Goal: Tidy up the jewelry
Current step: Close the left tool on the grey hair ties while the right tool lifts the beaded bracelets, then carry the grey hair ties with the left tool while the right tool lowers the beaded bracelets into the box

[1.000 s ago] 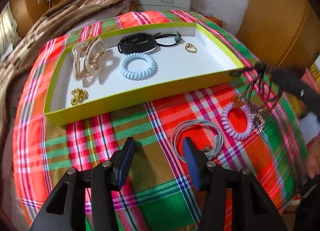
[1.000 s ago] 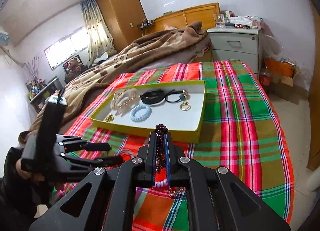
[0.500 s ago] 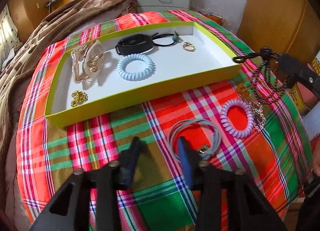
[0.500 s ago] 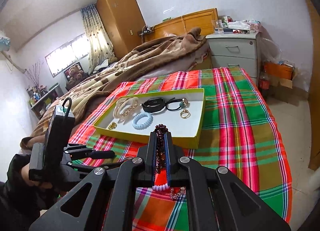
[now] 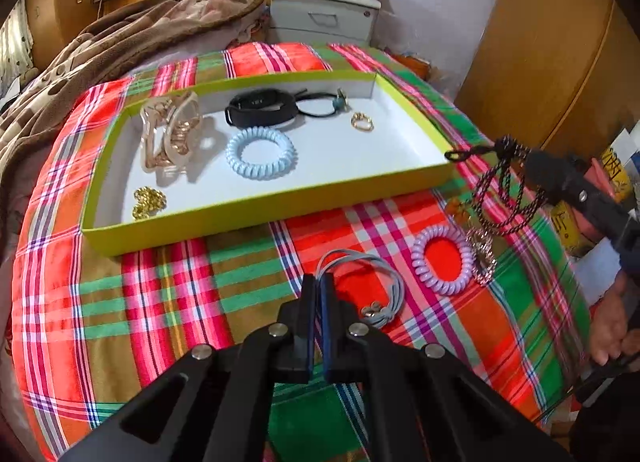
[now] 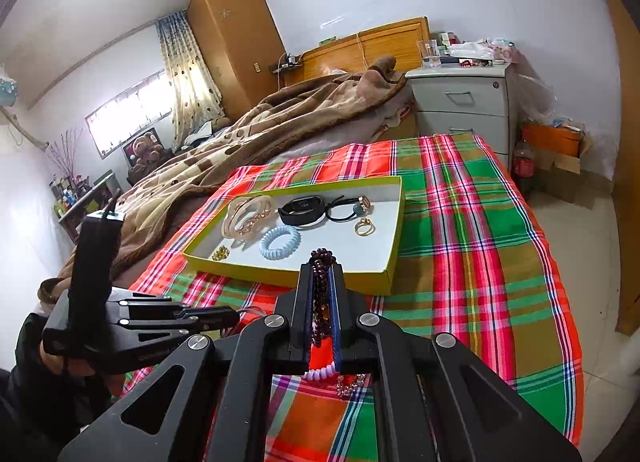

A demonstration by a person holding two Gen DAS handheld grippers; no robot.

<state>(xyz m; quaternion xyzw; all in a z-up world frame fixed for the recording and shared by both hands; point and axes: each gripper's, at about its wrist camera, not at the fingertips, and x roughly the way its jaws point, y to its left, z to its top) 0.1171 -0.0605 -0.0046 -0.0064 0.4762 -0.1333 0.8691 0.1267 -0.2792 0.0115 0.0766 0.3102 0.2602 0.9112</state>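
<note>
1. Left wrist view: plaid cloth (image 5: 168, 286) over a bed, yellow-green tray (image 5: 280, 203) beyond the jaws. Left gripper (image 5: 318, 286) closed, pinching the near strand of the grey hair tie (image 5: 372, 274). Lilac coil tie (image 5: 442, 260) to the right of the jaws.
2. Right wrist view: same tray (image 6: 372, 278) just past the jaws. Right gripper (image 6: 320, 282) clamped on a dark beaded bracelet (image 6: 320, 262), raised above the cloth.
</note>
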